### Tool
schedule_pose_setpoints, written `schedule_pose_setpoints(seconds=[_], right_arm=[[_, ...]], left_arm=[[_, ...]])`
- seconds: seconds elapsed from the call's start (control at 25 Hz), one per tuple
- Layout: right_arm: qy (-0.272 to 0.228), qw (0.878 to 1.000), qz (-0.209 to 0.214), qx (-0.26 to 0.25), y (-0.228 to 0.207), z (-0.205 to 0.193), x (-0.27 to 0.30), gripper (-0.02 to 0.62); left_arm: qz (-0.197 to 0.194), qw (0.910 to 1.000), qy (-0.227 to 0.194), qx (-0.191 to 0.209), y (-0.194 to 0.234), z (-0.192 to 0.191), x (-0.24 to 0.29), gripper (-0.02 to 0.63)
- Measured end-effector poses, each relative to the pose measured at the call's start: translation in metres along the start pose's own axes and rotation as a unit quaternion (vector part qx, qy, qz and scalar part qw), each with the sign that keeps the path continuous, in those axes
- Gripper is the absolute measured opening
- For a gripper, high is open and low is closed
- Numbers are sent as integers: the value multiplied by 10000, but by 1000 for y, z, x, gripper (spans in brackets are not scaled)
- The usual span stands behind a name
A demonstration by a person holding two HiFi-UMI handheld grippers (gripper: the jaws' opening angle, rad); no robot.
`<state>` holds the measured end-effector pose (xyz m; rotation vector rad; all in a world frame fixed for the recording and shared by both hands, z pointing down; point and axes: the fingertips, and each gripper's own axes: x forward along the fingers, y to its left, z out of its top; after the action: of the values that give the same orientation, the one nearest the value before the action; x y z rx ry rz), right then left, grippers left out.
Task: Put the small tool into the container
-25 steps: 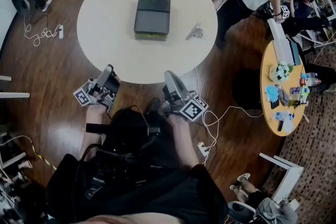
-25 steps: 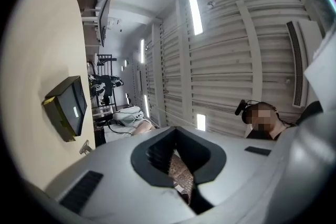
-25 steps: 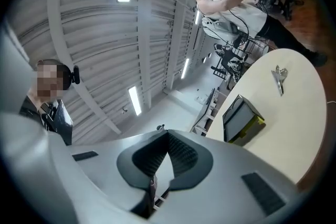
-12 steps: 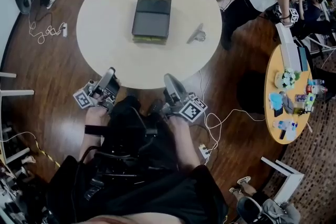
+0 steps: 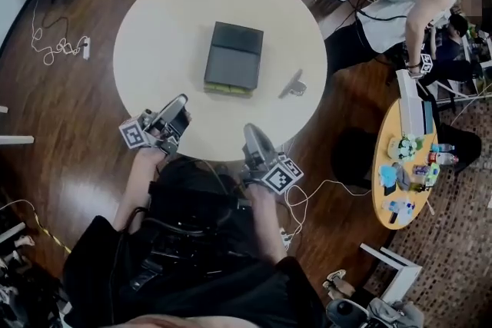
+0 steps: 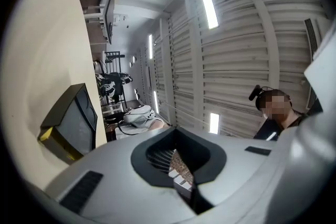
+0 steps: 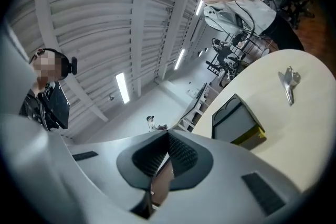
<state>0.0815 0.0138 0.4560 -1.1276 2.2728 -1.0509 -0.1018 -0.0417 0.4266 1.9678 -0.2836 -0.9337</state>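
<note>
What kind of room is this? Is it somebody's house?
Probably a workshop or lab, not a home: loose cables trail over the wooden floor, a side table is crowded with small things, and long strip lights line the ribbed ceiling.

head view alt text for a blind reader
A round table holds a dark container with a small metal tool to its right. The left gripper and right gripper, both shut and empty, hover at the near edge.
</note>
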Motion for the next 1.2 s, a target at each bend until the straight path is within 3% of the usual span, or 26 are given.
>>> schedule_pose_setpoints(seconds=[0.2, 0.44, 0.52, 0.56, 0.68, 0.8, 0.96, 1.08, 1.2], right_arm=[[388, 9984, -160, -375, 13, -12, 31, -20], [940, 9899, -655, -832, -5, -35, 38, -18], [1253, 9813, -862, -1177, -19, -42, 39, -17], [1455, 9745, -970, -1406, -28, -47, 39, 29], [2058, 9500, -1178, -2030, -57, -61, 39, 47], [2606, 9230, -1234, -2550, -92, -67, 44, 149], [3234, 8785, -1173, -3315, -134, -72, 61, 173], [3784, 8232, -994, -4115, -161, -80, 80, 173], [4403, 7489, -640, -4912, -180, -101, 99, 173]], left_arm=[[103, 9998, 75, -180, 30, 18, 2, 2], [363, 9985, 395, -136, 75, 16, 7, 0], [485, 9976, 502, -46, 89, 17, 11, 2], [558, 9969, 562, -1, 96, 16, 13, 2], [783, 9934, 816, 181, 121, 12, 23, 8], [1014, 9886, 1065, 319, 148, 4, 43, 12], [1333, 9794, 1425, 524, 176, -3, 62, 18], [1692, 9660, 1785, 799, 203, -5, 74, 18], [2039, 9490, 2224, 918, 236, -12, 79, 18]])
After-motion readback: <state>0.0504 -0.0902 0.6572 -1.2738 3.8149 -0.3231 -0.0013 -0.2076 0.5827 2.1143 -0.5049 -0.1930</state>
